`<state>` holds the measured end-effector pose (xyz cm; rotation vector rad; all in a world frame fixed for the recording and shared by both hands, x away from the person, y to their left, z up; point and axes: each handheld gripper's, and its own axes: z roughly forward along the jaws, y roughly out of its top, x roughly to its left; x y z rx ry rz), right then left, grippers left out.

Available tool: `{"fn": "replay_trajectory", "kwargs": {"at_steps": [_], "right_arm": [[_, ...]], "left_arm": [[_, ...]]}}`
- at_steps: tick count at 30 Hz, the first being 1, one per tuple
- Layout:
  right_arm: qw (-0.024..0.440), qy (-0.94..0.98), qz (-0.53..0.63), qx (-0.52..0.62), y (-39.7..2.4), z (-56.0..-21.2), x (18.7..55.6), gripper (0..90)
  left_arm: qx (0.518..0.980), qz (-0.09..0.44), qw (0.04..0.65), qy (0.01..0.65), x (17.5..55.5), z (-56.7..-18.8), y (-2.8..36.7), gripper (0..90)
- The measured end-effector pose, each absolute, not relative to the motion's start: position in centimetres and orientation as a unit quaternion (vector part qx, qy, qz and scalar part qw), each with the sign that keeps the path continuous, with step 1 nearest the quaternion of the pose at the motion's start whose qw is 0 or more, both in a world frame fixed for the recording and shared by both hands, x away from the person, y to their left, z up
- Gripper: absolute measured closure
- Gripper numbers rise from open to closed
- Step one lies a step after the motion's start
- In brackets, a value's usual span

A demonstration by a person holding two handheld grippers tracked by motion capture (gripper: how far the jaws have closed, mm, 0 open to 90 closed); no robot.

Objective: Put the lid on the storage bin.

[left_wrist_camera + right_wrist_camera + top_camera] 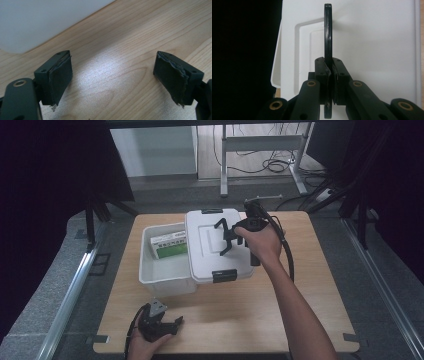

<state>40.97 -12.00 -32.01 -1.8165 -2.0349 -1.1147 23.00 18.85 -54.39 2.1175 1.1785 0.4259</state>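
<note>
Left gripper (176, 322): one, held in the left hand (145, 340) at the near left edge of the tabletop (280, 310); lying low on the wood, jaws spread wide, nothing between them. In the left gripper view (112, 77), bare wood grain between the two pads, white bin wall at upper left.
Bin (155, 275): one, white plastic, left of centre on the tabletop, open on its left part, covered on its right part.
Carton (170, 244): one, green and white, lying flat inside the bin against its far wall, in the uncovered part.
Lid (205, 250): one, white, with a raised rectangular panel; resting across the right side of the bin and overhanging it to the right.
Latches: two, black; one (211, 211) at the far edge of the lid, one (224, 275) at the near edge.
Handle (221, 226): one, thin black bar standing up from the top of the lid; seen edge-on in the right gripper view (327, 35).
Right gripper (228, 240): one, in the right hand (260, 242) over the right part of the lid; jaws clamped narrow on the handle, pads pressed to both of its faces in the right gripper view (330, 82).
Cable (287, 250): one, black, looping from the right gripper down past the wrist.
</note>
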Motion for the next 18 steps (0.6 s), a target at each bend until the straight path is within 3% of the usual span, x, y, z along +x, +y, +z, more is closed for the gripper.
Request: {"fn": "replay_trajectory", "kwargs": {"at_steps": [18], "right_arm": [[0.110,-0.691,-0.371,-0.610,-8.5,-31.5,41.5,84.5]], "left_arm": [[0.812,0.163,0.334,0.450,23.0,-54.4,18.8,15.6]]}}
